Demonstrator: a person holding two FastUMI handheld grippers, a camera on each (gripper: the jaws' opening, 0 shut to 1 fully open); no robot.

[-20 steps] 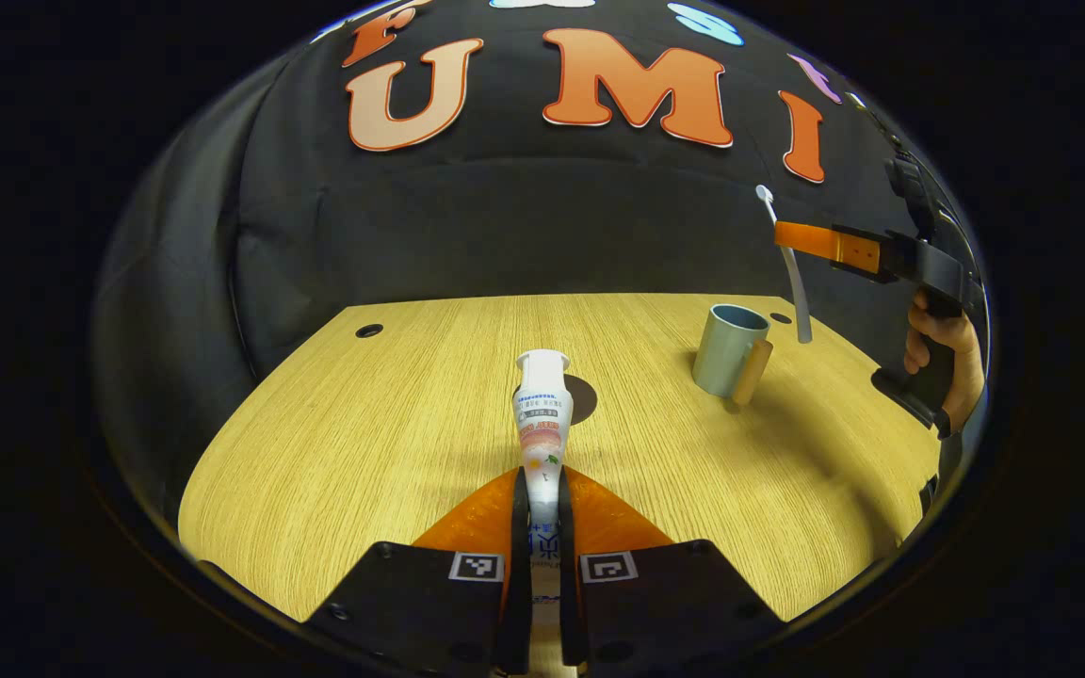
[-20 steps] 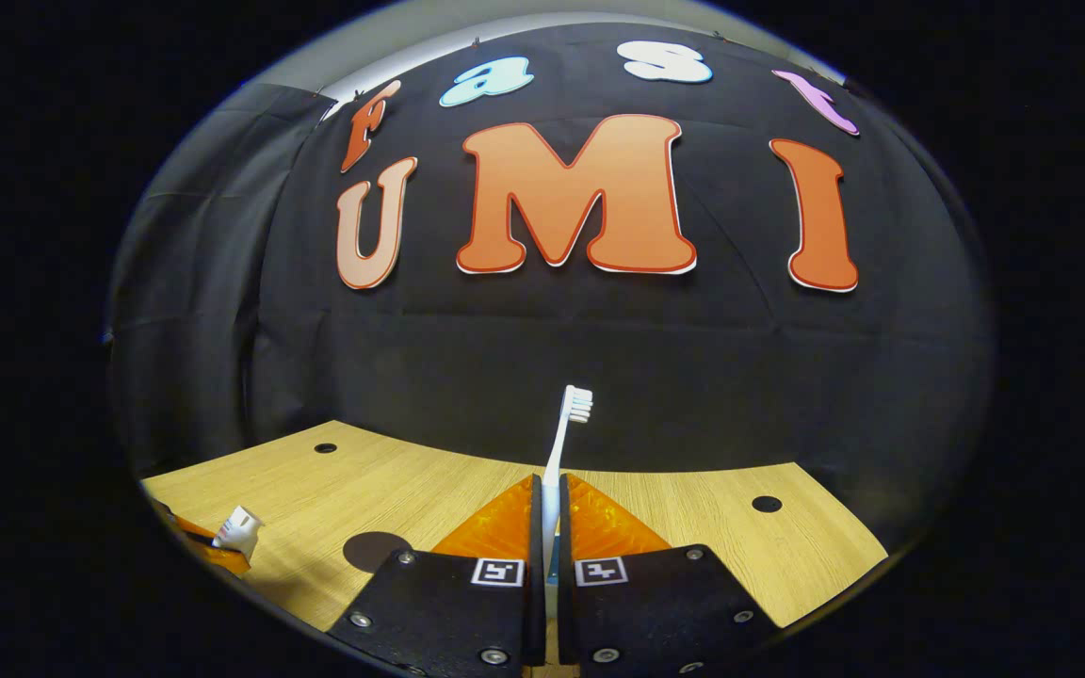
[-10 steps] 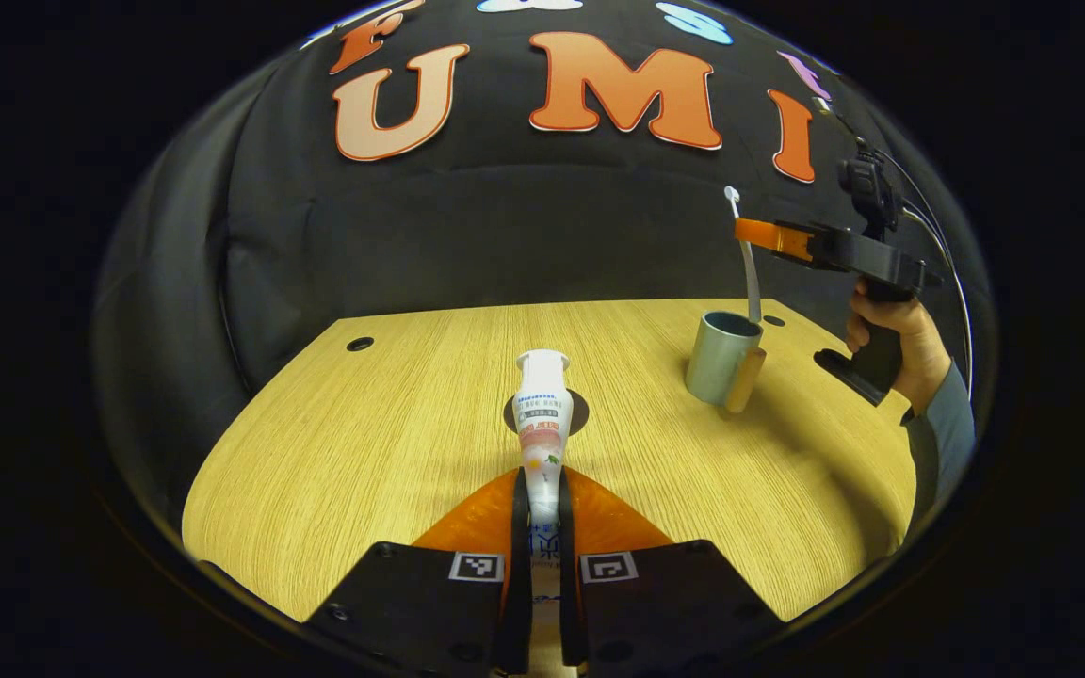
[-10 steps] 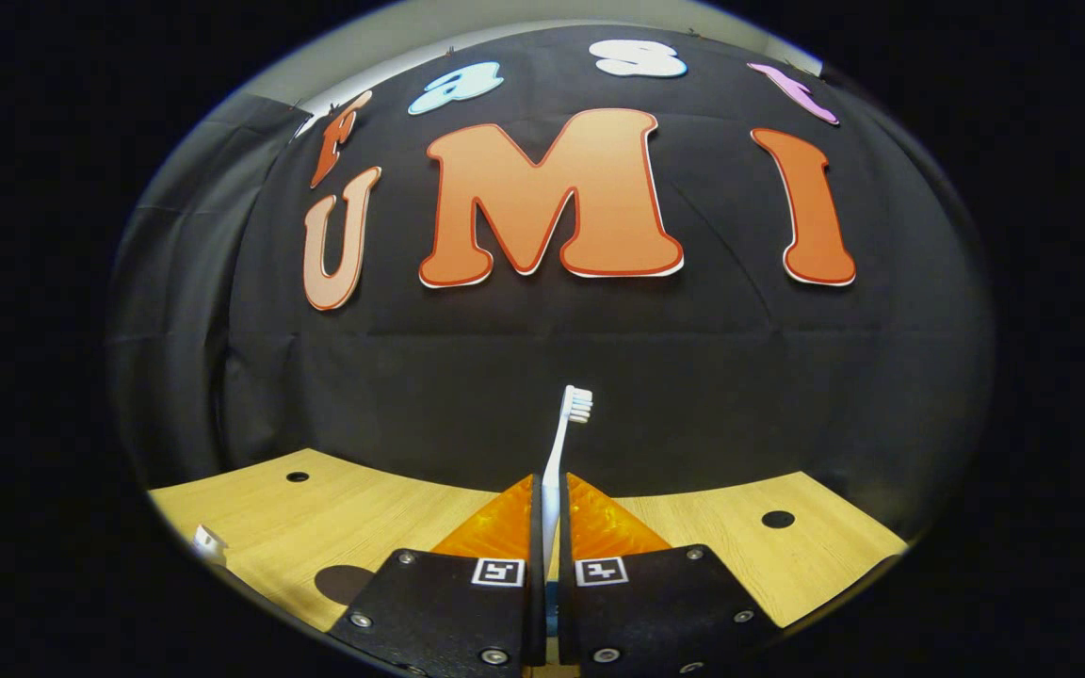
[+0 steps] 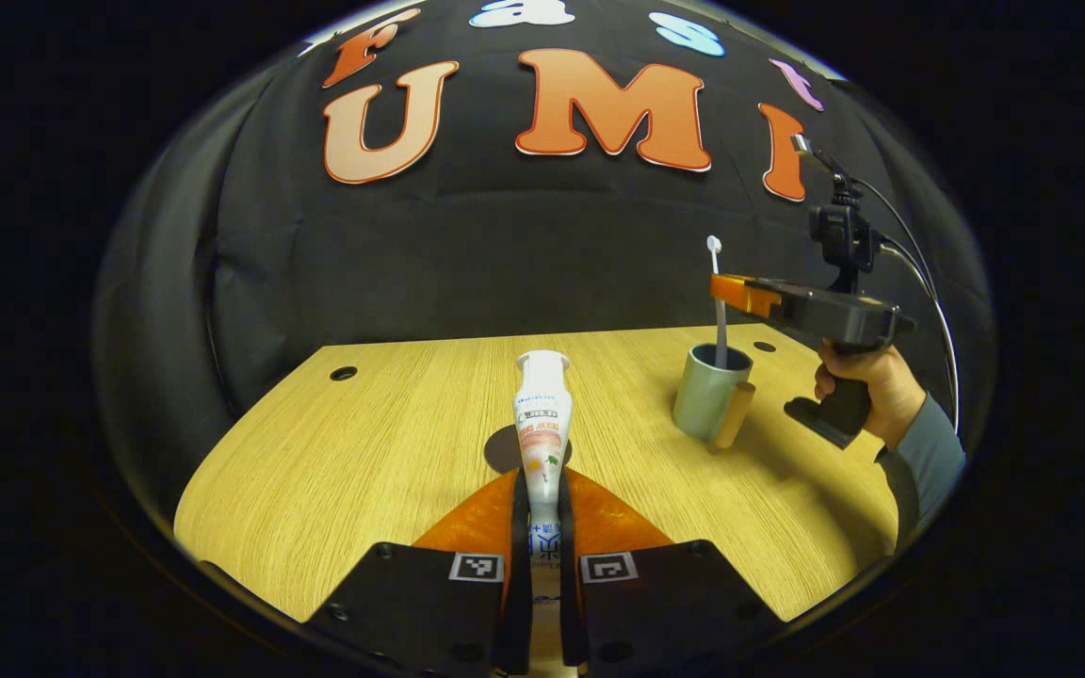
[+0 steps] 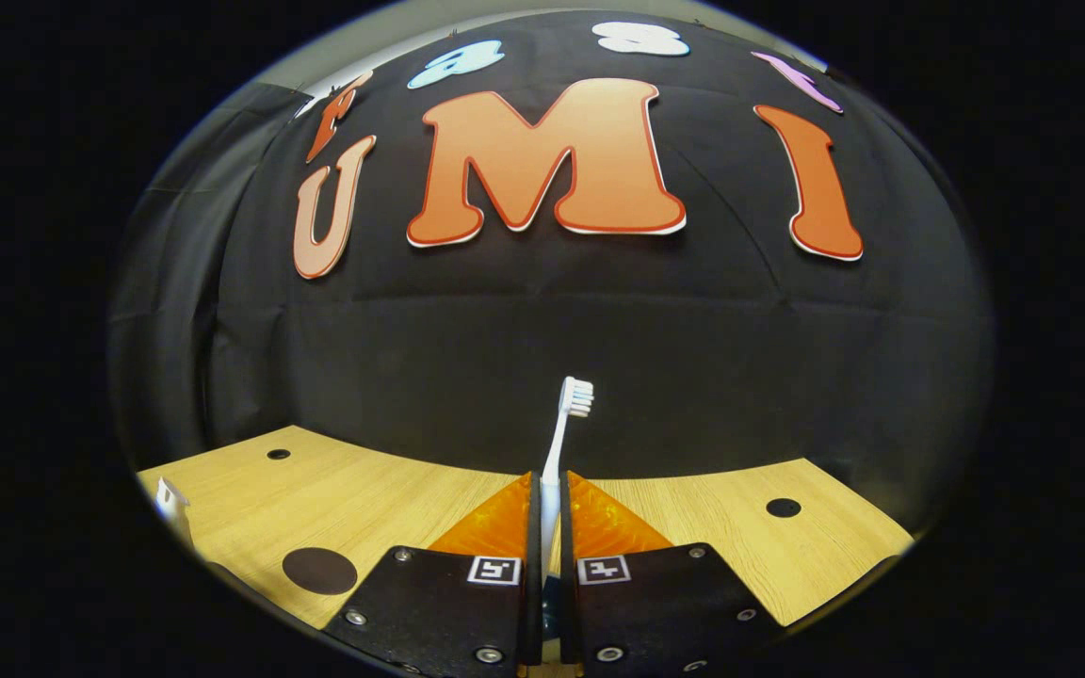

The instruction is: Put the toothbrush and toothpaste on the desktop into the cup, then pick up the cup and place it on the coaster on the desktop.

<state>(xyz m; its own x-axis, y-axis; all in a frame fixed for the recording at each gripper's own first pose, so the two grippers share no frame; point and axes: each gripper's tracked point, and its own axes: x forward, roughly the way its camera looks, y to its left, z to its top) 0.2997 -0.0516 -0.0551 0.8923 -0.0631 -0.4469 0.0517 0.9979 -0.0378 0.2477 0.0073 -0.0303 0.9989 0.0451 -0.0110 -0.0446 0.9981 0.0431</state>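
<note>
1. The left tongs [image 5: 540,490] were clamped narrow on the flat tail of the toothpaste [image 5: 542,421], whose white cap pointed away over the worktop [image 5: 364,443]
2. The tube looked light and soft; I judged a grip on the crimped tail firm enough, though the heavy cap end could droop or swing when tipped toward the cup [image 5: 707,403]
3. The right tongs [image 6: 548,499] were closed on the shaft of the toothbrush [image 6: 569,414], bristles up; in the left gripper view the brush stood near upright with its lower end inside the cup
4. The brush seemed stiff, thin and slippery plastic, and likely to lean on the rim once freed
5. The cup stood upright toward the far right of the worktop, its wooden handle facing the near side; it seemed light, so a nudge from the tube might tip it
6. The coaster [image 5: 505,450], a dark round disc, lay flat just beyond the left tongs, partly behind the tube, and well apart from the cup
7. The worktop was pale wood grain, smooth, with small dark holes near its far edge; black cloth walled the booth close behind, so room above the cup was ample but depth was short
</note>
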